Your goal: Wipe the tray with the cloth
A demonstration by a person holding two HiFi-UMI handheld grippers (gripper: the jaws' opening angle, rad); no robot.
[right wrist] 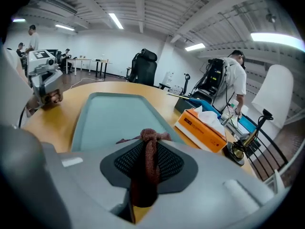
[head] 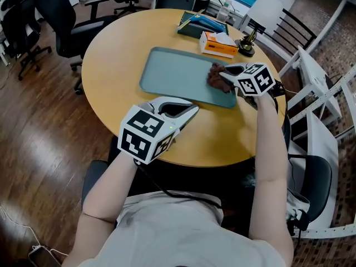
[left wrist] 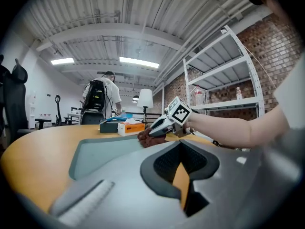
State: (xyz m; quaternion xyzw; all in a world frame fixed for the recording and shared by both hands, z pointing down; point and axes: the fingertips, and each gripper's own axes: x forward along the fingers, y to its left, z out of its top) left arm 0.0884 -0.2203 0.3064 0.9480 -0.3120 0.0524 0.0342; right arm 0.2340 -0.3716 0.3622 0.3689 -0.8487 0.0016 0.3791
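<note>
Right claw (head: 227, 72) pinches the crumpled reddish-brown cloth (head: 214, 78) on the flat teal tray (head: 172, 71); left claw (head: 192, 110) is closed, empty.

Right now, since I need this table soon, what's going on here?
A person works with a gripper in each hand. The right tongs are shut on a reddish-brown cloth, held at the right end of the teal tray on the round wooden table. The left tongs are shut and empty, by the table's near edge, apart from the tray.
</note>
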